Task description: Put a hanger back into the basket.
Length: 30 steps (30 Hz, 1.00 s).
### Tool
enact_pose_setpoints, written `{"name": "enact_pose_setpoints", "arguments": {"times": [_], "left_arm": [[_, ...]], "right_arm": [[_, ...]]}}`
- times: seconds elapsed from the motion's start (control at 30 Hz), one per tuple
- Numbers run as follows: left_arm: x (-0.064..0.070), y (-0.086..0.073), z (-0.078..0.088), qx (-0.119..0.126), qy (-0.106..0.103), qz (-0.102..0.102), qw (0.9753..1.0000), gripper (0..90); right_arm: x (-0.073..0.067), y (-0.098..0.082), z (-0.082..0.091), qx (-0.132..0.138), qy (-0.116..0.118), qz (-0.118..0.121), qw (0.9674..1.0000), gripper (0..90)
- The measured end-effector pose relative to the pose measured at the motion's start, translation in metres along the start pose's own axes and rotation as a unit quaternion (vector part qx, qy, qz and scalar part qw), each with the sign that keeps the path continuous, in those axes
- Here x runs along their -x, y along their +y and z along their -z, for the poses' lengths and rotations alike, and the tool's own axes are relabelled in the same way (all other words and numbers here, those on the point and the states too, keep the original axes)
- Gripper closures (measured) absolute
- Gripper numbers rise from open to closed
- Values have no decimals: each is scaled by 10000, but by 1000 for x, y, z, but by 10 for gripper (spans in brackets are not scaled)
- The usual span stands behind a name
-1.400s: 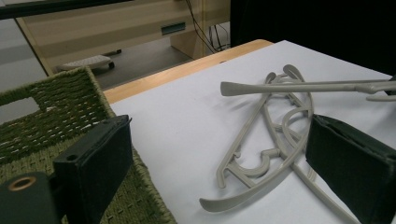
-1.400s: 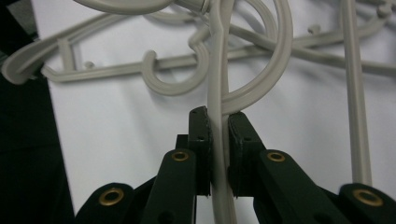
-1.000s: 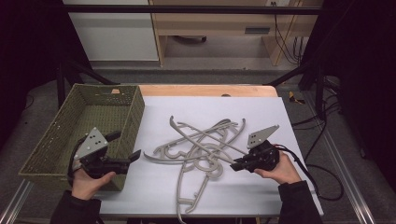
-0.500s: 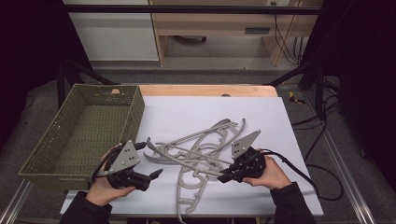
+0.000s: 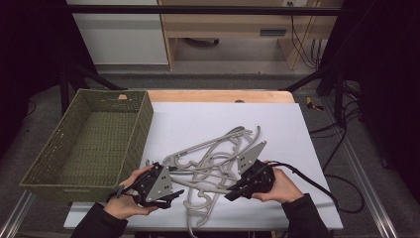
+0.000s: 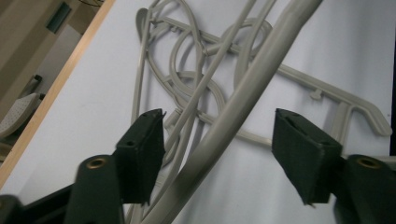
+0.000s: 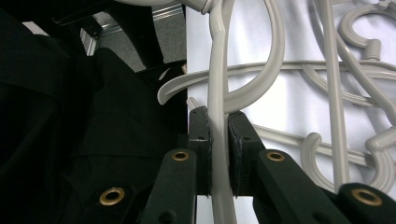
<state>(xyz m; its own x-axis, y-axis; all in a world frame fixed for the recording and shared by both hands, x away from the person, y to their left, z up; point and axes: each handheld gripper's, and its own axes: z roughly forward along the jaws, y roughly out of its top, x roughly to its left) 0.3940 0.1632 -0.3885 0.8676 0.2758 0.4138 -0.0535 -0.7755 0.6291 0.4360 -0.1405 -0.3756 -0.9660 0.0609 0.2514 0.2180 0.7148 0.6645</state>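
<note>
Right fingers (image 7: 219, 154): pinching one hanger (image 7: 218, 93) bar, firm.
Left fingers (image 6: 219, 158): spread, just been closing round another bar; I should centre it before squeezing.

Both tools black: left tool (image 5: 174, 194), right tool (image 5: 233, 195). Each carries a grey three-cornered top plate with small dark screws. Brass-coloured rivets at jaw bases. Black cable trails from right tool. Sleeves dark.

Hanger pile (image 5: 218, 156) lay mid-table (image 5: 277, 124), basket (image 5: 59, 171) left of it (at table's left edge), cabinet (image 5: 119, 34) behind.
</note>
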Motion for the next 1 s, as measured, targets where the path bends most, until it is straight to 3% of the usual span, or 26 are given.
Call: {"name": "enact_pose_setpoints", "arguments": {"times": [0.1, 0.13, 0.17, 0.23, 0.3, 0.47, 0.83, 1.0], "left_arm": [[3, -1, -2, -42, -13, -156, 9999, 473], [3, -1, -2, -128, 32, -313, 9994, 503], [5, -1, -3, -47, 15, -249, 9997, 544], [5, -1, -1, -117, 64, -396, 9991, 603], [4, -1, -1, -115, 74, -417, 9990, 659], [6, -1, 0, -151, 171, -495, 9985, 681], [8, 2, 5, -120, 292, -429, 9986, 715], [8, 4, 6, -97, 239, -362, 9990, 779]], "right_arm": [[0, 0, -1, -31, 21, 15, 10000, 818], [0, 0, -2, -51, 54, -7, 10000, 818], [0, 0, -2, -74, 60, -22, 10000, 818], [0, 0, -3, -102, 83, 3, 9999, 818], [0, 0, -3, -126, 69, -17, 9999, 818], [1, 0, -3, -102, 95, 0, 9999, 818], [1, -1, 3, 95, -122, 81, 9998, 802], [2, -2, 6, 234, -358, 102, 9990, 785]]}}
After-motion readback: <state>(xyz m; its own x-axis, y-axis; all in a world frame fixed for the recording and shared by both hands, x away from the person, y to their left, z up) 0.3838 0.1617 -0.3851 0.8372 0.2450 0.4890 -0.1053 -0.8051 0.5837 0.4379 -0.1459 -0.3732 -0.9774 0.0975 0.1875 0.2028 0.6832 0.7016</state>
